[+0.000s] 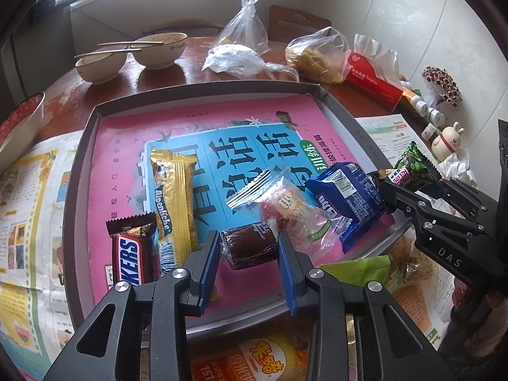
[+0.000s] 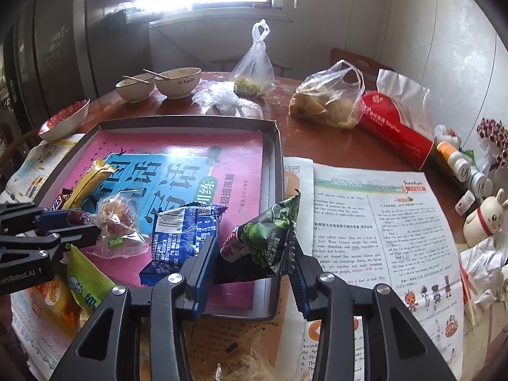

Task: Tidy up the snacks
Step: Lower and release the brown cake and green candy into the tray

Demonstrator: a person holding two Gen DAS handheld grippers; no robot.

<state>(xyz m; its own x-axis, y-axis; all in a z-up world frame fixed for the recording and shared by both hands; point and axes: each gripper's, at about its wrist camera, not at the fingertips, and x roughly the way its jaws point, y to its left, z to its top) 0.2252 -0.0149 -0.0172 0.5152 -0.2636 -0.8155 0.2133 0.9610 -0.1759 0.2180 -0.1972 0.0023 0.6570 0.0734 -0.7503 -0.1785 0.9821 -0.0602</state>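
A: Snacks first: what do you have in the tongs?

B: My left tongs (image 1: 249,250) are clamped on a small brown wrapped cake (image 1: 249,247), low over the near end of the shallow grey tray (image 1: 76,190). My right tongs (image 2: 250,254) pinch a green-and-black crinkled snack packet (image 2: 266,231), lifted above the tray's right rim.

A: And around them?

B: In the tray, on its pink and blue book cover (image 1: 127,146), I see a brown Snickers bar (image 1: 130,254), a long yellow Alpenliebe packet (image 1: 177,197), a clear bag of sweets (image 1: 285,209) and a blue biscuit packet (image 1: 346,200). Newspaper (image 2: 381,222) covers the surface (image 2: 317,139) beside it.
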